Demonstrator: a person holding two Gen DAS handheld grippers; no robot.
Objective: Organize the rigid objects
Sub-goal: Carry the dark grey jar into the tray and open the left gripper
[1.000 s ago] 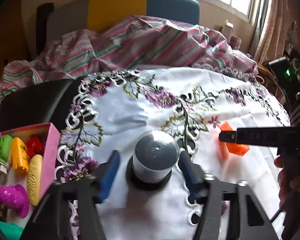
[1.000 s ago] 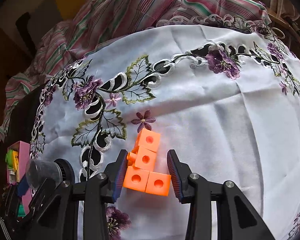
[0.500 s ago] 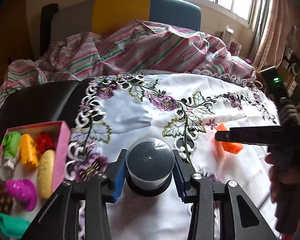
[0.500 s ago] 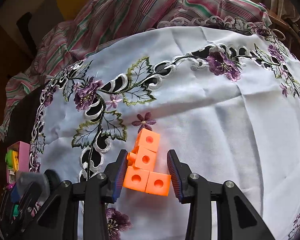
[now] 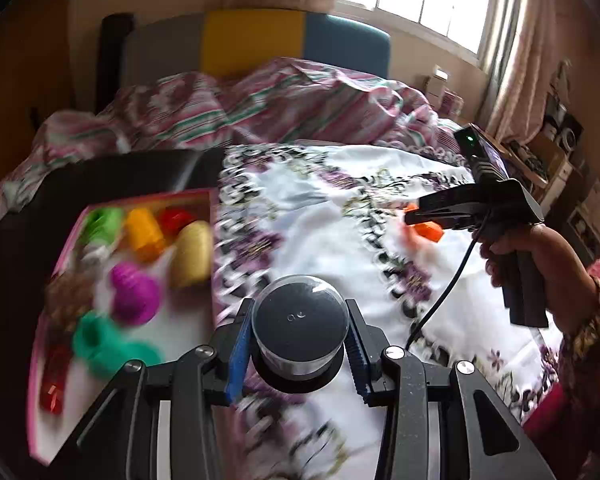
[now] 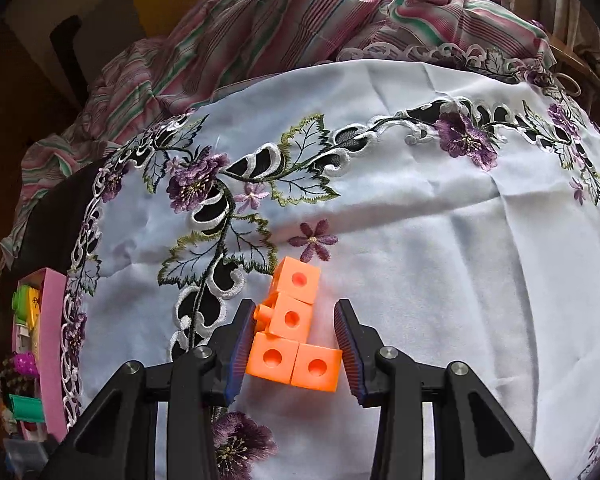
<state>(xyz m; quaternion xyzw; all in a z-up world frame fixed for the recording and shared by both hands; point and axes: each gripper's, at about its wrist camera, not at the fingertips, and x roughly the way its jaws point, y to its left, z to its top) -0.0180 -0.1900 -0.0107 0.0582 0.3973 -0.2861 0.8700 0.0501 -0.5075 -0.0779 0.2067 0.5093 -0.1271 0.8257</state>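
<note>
Your embroidered tablecloth (image 6: 420,240) covers most of the surface, and the pink box (image 5: 210,216) with the sorted toys stands just beyond the cloth's left edge, on the dark part. A second ago this box was at the far left of the left wrist view; now it fills the left half, so your left hand has travelled toward it. The blur of the toys agrees with this.

Your left gripper (image 5: 298,346), which stood wide around the grey capped jar (image 5: 300,320) one second ago, has closed, and both blue pads now press the jar's sides. The jar hangs above the cloth's left edge, beside the box's right wall. I judge the carry is nearly finished and only the placing inside remains; the free space looks to be near the box's front.

Your right gripper (image 6: 292,350) has not changed: its jaws clamp the bottom row of the orange block piece (image 6: 294,336), which lies on the cloth near its front edge, not yet lifted.
</note>
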